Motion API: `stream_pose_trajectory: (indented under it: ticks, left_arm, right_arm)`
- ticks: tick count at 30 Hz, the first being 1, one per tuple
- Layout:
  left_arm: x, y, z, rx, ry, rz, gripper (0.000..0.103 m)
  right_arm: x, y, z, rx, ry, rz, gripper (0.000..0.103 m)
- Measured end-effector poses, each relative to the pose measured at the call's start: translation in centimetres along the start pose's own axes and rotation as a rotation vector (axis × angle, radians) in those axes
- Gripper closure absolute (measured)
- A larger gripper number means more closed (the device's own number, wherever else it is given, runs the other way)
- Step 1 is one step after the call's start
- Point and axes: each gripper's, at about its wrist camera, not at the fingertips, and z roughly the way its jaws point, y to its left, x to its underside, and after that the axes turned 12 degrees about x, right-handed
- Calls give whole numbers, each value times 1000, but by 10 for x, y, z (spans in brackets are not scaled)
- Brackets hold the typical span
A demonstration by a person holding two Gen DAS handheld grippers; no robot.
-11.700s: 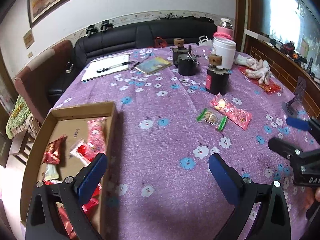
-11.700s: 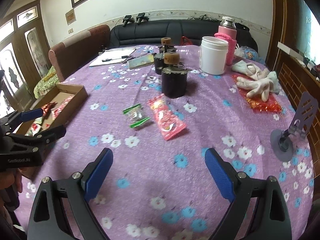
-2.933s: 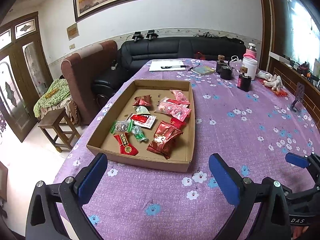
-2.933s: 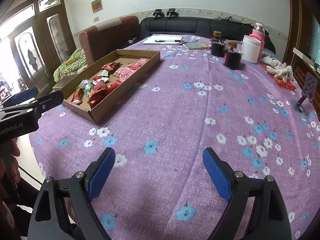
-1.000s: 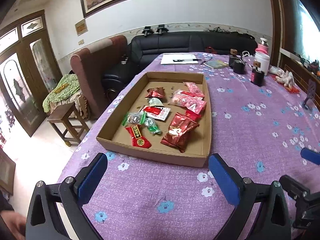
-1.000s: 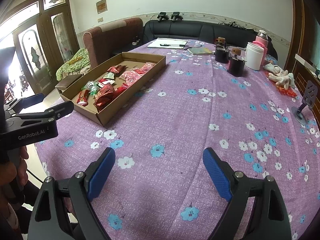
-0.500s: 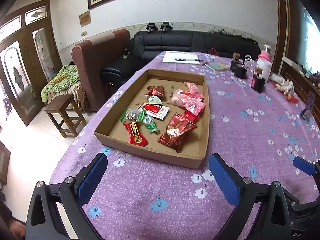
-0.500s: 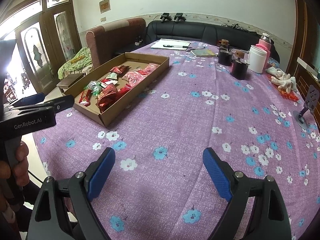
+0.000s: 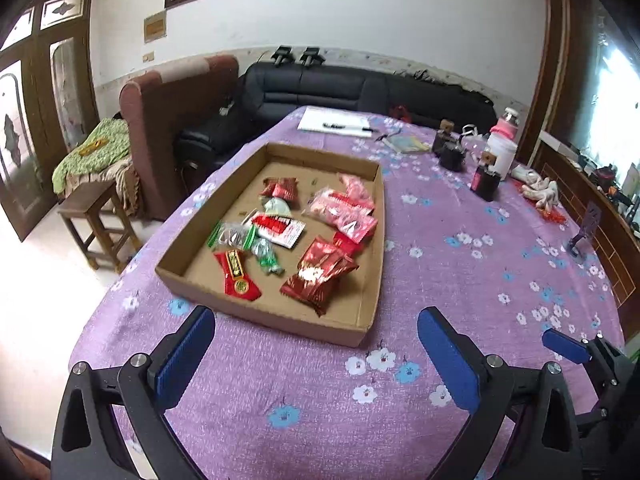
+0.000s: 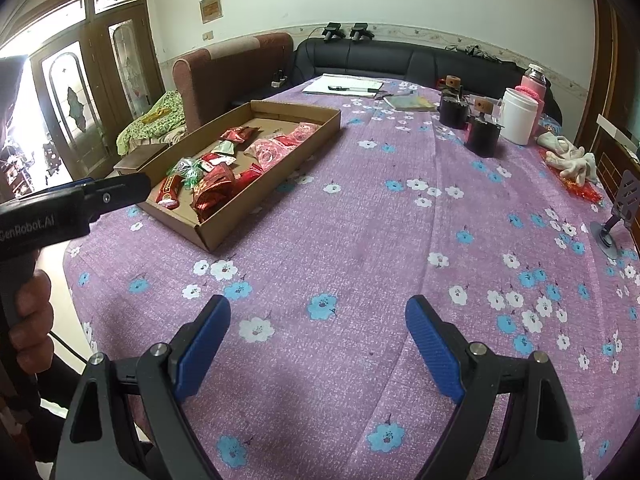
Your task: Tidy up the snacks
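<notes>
Both grippers now pulled back to the near edge of the table, high and clear of everything. 11.7 s ago they were in close over the cloth.

Left gripper: fingers wide apart, nothing between them. Right gripper: same, spread and empty.

Cardboard tray sits just beyond the left gripper, on the left side of the table. All snacks in view lie inside it: red, pink and green packets, loosely piled.

The pink packet and green-ended packet that lay loose mid-table 11.7 s ago are gone from the cloth; similar ones now show in the tray.

Far end unchanged: black canisters, white jar, notepad.

Judgement: sorting looks finished, this is the retreat.
</notes>
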Motion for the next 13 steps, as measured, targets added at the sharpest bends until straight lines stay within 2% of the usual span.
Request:
stream_pose_trajectory:
  ticks: [8, 13]
  left_arm:
    - [0, -5, -4, -35, -47, 41, 1]
    - [-4, -2, 0, -42, -32, 33, 1]
  right_arm:
    - [0, 1, 1, -1, -2, -1, 14]
    - [-1, 0, 1, -2, -2, -1, 14]
